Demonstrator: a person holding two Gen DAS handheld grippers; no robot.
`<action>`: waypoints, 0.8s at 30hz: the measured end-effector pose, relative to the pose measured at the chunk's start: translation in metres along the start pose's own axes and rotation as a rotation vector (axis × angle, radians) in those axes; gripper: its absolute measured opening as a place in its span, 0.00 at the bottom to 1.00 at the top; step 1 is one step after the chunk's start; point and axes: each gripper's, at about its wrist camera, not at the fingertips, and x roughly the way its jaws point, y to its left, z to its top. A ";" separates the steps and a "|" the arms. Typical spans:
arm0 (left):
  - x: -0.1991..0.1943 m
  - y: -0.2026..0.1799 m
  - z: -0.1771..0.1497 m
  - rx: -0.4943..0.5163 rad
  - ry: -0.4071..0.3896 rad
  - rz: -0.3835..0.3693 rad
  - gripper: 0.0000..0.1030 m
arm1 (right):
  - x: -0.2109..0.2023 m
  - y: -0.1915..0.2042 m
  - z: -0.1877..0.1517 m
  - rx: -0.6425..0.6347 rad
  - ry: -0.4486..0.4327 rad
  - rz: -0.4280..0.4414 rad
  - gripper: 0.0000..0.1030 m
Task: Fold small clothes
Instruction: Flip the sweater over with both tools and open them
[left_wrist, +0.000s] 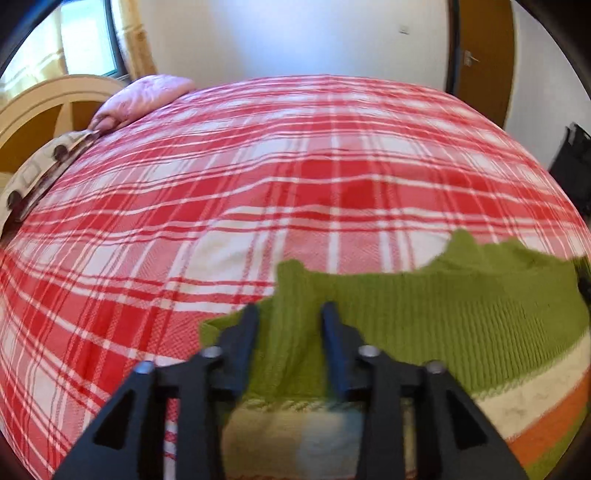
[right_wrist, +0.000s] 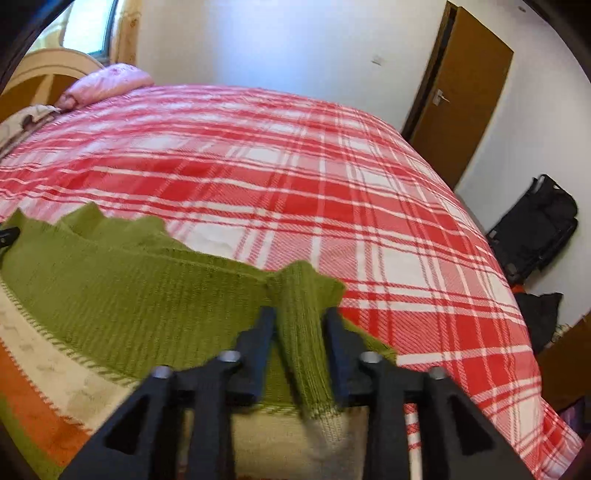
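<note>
Left wrist: left tool (left_wrist: 290, 314) pinches green sweater (left_wrist: 443, 306) edge, lower centre | right wrist: right tool (right_wrist: 300, 317) likewise clamped | sweater low on bed (right_wrist: 332, 177) | fold apparently begun, unfinished

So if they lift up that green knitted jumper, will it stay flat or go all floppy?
Probably floppy: the green knitted jumper already bunches between the right gripper and left gripper. Its ribbed knit likely grips rather than slips. It probably sags in the middle.
</note>
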 end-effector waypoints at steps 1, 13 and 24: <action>0.002 0.001 0.002 -0.016 0.010 0.001 0.58 | -0.002 -0.004 0.001 0.017 0.000 0.019 0.40; -0.077 0.028 -0.034 -0.045 -0.001 -0.062 0.73 | -0.143 -0.001 -0.078 0.122 -0.194 0.087 0.40; -0.113 -0.014 -0.120 0.067 -0.031 0.009 0.77 | -0.127 0.014 -0.144 0.199 -0.086 0.146 0.42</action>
